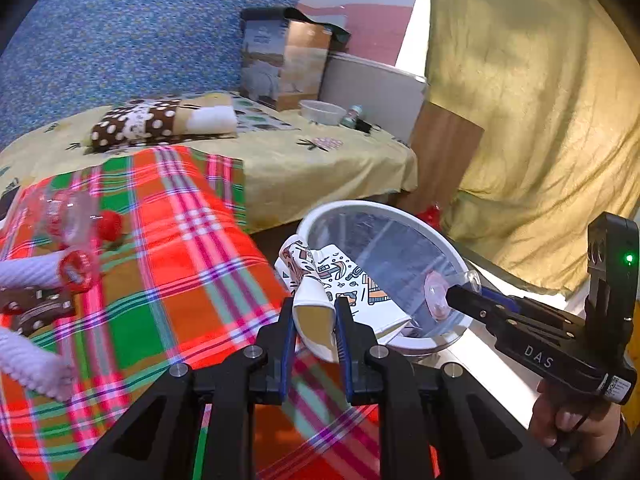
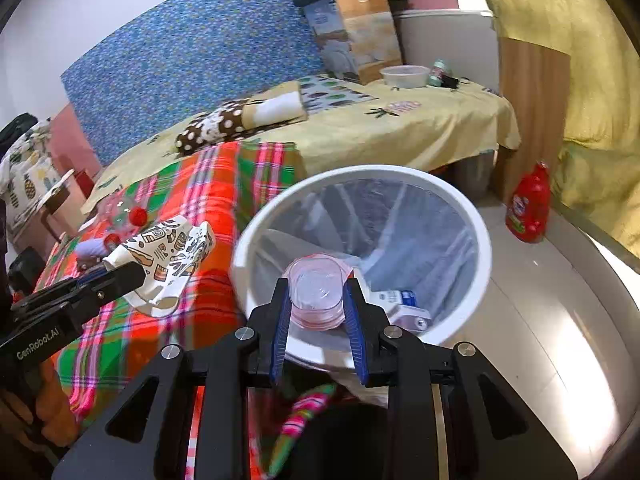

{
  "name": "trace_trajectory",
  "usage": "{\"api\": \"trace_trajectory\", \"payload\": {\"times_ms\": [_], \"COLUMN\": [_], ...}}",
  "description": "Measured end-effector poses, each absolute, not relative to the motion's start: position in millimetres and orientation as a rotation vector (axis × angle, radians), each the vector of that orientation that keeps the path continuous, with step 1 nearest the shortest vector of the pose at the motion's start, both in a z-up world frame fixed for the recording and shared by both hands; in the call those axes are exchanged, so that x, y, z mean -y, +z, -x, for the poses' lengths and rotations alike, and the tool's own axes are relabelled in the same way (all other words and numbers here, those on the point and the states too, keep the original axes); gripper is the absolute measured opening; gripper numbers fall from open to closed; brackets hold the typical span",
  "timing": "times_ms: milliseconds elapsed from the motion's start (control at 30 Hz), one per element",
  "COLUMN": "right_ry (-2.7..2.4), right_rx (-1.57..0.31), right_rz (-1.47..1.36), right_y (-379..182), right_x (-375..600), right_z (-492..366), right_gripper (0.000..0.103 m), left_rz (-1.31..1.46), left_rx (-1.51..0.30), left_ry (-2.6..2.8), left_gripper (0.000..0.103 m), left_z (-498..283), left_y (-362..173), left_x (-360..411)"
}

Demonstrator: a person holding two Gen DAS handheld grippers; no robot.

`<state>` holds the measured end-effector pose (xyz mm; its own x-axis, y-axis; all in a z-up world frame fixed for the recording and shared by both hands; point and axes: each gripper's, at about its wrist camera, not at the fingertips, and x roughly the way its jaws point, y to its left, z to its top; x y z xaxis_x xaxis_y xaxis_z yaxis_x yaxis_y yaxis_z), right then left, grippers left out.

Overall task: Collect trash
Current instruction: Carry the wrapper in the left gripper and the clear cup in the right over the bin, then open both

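My left gripper [image 1: 314, 305] is shut on a crushed paper cup [image 1: 320, 280] printed with doodles, held over the plaid blanket just left of the white bin [image 1: 404, 216]. From the right wrist view this cup [image 2: 168, 252] sticks out of the left gripper [image 2: 138, 274]. My right gripper [image 2: 318, 282] is shut on a clear plastic cup [image 2: 318, 292], above the near rim of the lined bin [image 2: 478, 240]. In the left wrist view, that clear cup [image 1: 437, 294] sits at the right gripper's [image 1: 450, 294] tips. A small white and blue box [image 2: 400, 302] lies inside the bin.
A clear plastic bottle [image 1: 72, 220] with a red cap lies on the plaid blanket [image 1: 180, 264]. A red detergent bottle [image 2: 528, 208] stands on the tiled floor right of the bin. Behind are the bed [image 2: 400, 128], a cardboard box [image 2: 360, 32] and a yellow curtain [image 1: 540, 120].
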<state>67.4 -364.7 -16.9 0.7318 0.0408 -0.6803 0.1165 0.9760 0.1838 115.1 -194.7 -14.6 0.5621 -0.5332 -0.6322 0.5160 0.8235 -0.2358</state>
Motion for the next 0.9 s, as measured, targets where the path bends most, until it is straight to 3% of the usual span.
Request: {"api": "trace_trajectory", "payload": {"times_ms": [800,900], "right_ry": [-0.107,-0.112], "right_rx": [-0.829,-0.819], "right_rz": [-0.239,-0.242], "right_y": [-34.0,-33.0], "right_x": [400.3,401.3], "right_z": [-74.9,-74.2], "right_gripper": [0.031,0.036], "left_rz": [-0.036,-0.027], "left_rx": [-0.860,-0.861], "left_ry": [-0.752,-0.754], "left_gripper": [0.020,0.020], "left_z": [-147.2,-149.0], "left_y": [-46.4,-46.4], "left_x": [272.2,271.7]}}
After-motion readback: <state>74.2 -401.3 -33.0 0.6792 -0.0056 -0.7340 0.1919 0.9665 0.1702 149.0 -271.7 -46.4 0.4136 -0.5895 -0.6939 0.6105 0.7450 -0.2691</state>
